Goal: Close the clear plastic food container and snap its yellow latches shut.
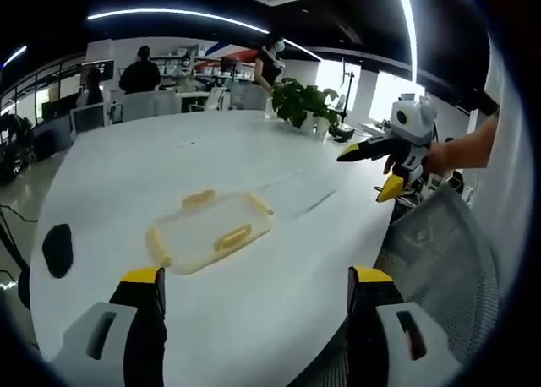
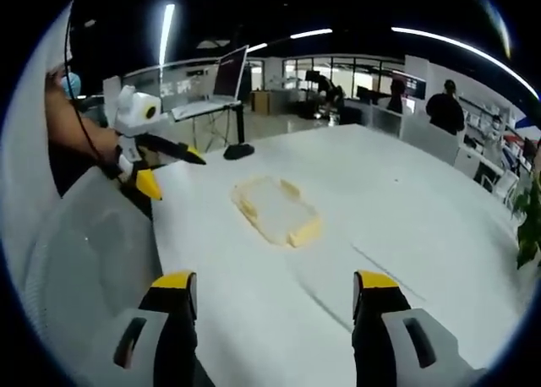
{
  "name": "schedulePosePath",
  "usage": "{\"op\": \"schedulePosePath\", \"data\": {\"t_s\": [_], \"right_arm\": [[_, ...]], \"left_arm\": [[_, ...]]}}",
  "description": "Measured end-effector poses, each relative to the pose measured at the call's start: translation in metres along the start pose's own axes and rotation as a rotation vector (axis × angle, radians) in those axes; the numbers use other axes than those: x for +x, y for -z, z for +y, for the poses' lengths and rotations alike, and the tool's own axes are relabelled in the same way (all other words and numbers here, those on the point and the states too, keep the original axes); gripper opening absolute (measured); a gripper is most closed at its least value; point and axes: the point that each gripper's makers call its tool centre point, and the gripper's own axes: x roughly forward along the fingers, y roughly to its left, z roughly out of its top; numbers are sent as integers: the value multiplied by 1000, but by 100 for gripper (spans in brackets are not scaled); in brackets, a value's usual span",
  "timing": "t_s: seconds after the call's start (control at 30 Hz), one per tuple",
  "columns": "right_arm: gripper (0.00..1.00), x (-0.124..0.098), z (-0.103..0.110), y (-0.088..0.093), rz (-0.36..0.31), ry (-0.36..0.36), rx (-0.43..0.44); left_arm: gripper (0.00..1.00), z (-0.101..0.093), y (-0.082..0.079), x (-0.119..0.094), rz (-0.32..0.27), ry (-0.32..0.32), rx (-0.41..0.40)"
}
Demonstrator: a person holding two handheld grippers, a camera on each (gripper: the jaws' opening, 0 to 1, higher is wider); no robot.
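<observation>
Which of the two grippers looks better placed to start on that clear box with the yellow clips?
Probably the left gripper: the container lies just beyond its open jaws. The right gripper, also open, looks farther back.

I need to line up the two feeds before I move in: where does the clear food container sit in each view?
Left gripper view: the container lies left of centre on the white table, beyond the open jaws.
Right gripper view: near centre, between and beyond the jaws.
Shared landmark: its yellow latches.

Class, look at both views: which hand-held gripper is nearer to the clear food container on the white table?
Probably left, narrowly. The left hand-held gripper hangs open over the table edge facing the container; the right hand-held gripper sits back by the chair.
</observation>
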Motion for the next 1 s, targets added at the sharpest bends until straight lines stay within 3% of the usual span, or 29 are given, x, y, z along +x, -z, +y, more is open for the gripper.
{"op": "schedulePosePath", "data": {"t_s": [1.0], "right_arm": [[71,42,-8,-4,99,-109,-162]], "left_arm": [[83,34,11,19,131,81,121]]}}
